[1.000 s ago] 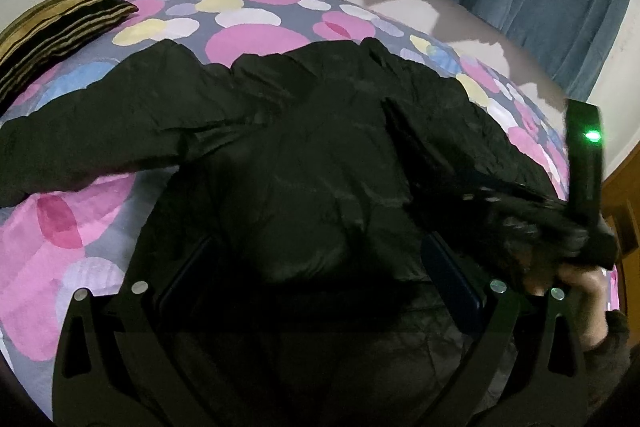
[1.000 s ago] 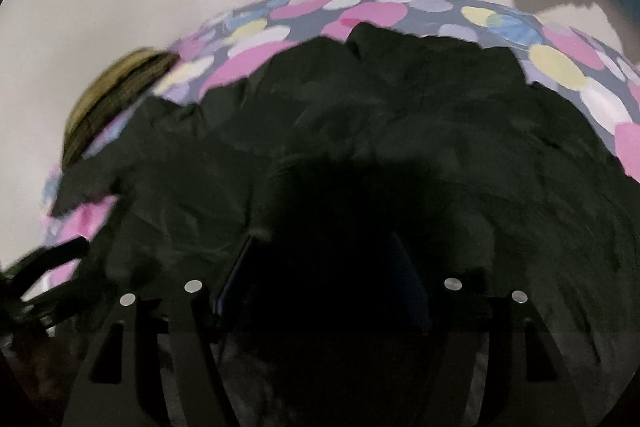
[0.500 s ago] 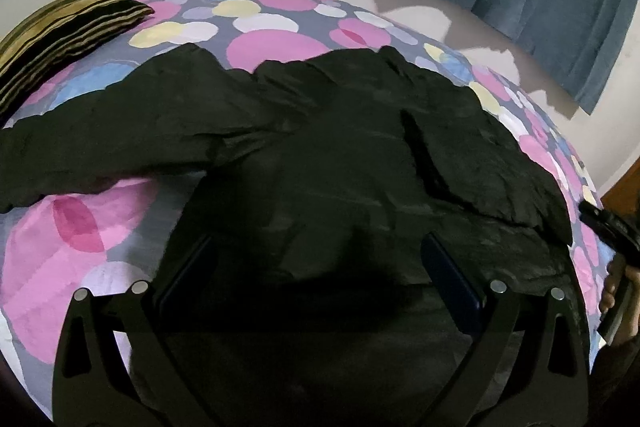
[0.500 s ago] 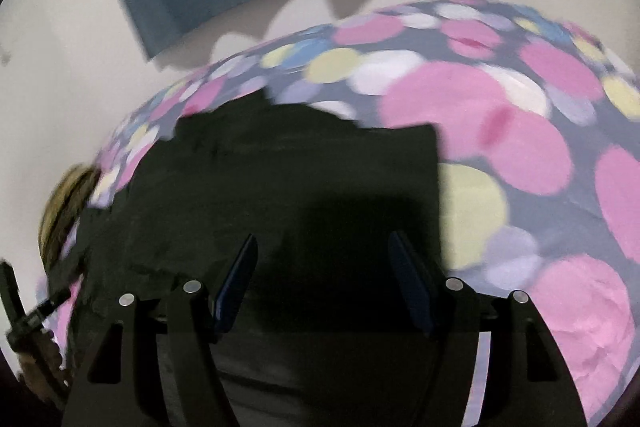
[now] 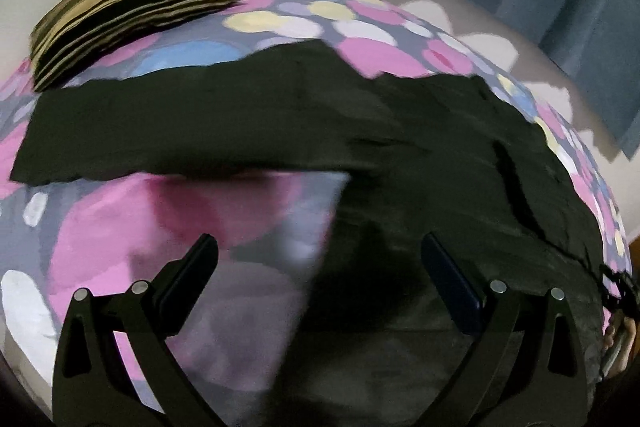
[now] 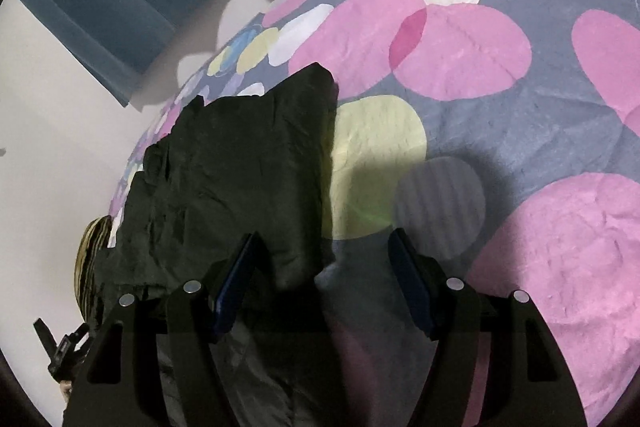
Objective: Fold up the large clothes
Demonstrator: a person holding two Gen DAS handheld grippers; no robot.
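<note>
Black garment [image 5: 420, 155]: lay spread on the dotted bed [image 6: 500, 131], one sleeve [image 5: 168, 131] stretched sideways towards the striped pillow [image 5: 120, 15].
Left gripper [image 5: 320, 267]: jaws apart, empty, over the body's left edge; the sleeve lay ahead, long axis crosswise.
Right gripper [image 6: 324, 259]: jaws apart, empty, at the folded right edge [image 6: 260, 163].
Nearer the sleeve: left, by my judgement.

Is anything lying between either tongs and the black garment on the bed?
Nothing visible. The left tongs hang open over the garment and bedspread; the right tongs are open at its edge. The striped pillow lies beyond the sleeve, clear.
</note>
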